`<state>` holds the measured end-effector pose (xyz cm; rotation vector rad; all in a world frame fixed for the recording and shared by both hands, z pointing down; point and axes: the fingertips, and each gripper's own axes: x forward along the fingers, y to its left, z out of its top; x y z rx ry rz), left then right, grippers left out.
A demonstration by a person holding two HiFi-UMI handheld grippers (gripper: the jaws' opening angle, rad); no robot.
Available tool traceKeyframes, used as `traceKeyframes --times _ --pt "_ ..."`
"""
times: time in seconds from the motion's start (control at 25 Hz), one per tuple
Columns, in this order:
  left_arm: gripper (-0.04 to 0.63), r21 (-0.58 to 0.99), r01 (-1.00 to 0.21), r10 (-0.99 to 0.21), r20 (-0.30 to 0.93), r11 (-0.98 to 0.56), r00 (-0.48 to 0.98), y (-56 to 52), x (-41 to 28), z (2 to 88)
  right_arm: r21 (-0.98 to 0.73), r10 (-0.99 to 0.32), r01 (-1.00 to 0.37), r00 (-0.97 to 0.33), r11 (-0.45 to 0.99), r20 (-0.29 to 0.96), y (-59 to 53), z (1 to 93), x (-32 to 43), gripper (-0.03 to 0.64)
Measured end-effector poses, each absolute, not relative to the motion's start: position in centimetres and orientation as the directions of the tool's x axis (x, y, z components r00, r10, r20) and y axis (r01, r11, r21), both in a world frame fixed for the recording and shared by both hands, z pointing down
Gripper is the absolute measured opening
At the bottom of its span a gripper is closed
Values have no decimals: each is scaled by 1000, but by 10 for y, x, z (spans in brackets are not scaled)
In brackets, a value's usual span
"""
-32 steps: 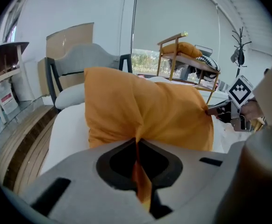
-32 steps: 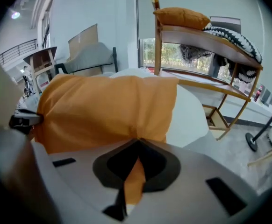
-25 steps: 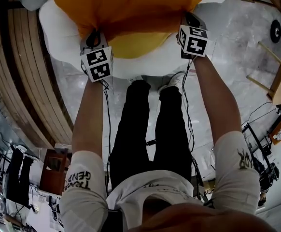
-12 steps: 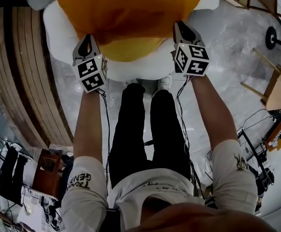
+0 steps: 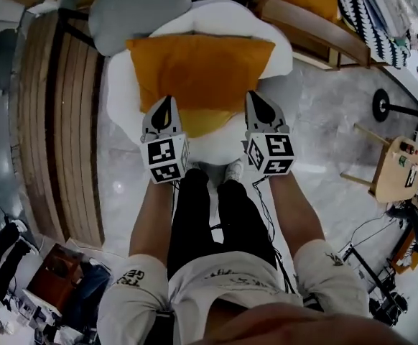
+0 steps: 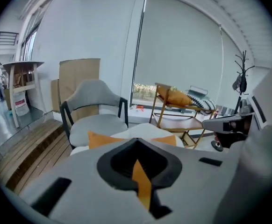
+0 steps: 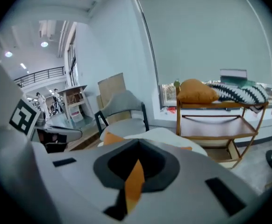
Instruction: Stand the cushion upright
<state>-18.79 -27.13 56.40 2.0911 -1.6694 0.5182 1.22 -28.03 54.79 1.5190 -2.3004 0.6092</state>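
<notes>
An orange cushion [image 5: 194, 74] rests on a white padded seat [image 5: 121, 99], its broad face towards me and a paler yellow side [image 5: 203, 121] at its near edge. My left gripper [image 5: 162, 103] and right gripper [image 5: 256, 98] hang side by side above that near edge, lifted clear of it. Both have just closed, jaws together and empty. In the left gripper view, the cushion's corners [image 6: 100, 140] peek over the left gripper [image 6: 138, 171], and orange shows through the slit. The right gripper view shows the same: the cushion [image 7: 111, 138] beyond the right gripper [image 7: 135, 171].
A grey chair [image 5: 141, 13] stands behind the white seat. A wooden rack [image 5: 317, 27] at the back right carries another orange cushion [image 7: 196, 91] and a striped one [image 7: 241, 93]. Wooden slats [image 5: 51, 121] run along the left. A small wooden stool [image 5: 396, 171] stands at the right.
Both grippers have let go of the cushion's near edge and risen towards me. The cushion now sits whole on the white seat, farther off.
</notes>
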Motion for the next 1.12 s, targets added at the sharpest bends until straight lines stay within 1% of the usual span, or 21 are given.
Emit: traceKeyframes --times 0.24,0.44,0.64,0.8,1.0,1.12 --pt "20 70 -976 -845 491 -206 214 -263 -159 451 -112 -865 -928 -373 356 336 -283 420 28 28" --pt "20 68 -972 -853 468 -227 232 -249 -140 367 -145 -890 -924 -379 353 253 -275 330 37 28" --pt "20 82 -979 -903 380 -185 202 -235 -143 278 -188 -901 -913 -395 362 181 -265 258 35 26" --pt "20 81 -983 -933 312 -162 179 -224 -149 222 -166 -912 -911 -396 376 106 -252 197 38 26" --pt "20 17 -985 -954 245 -174 173 -220 -150 163 -147 -922 -914 -387 379 29 -242 138 43 26" --pt "20 -6 -983 -958 224 -185 179 -220 -147 145 -129 -930 -922 -368 364 9 -241 124 50 26"
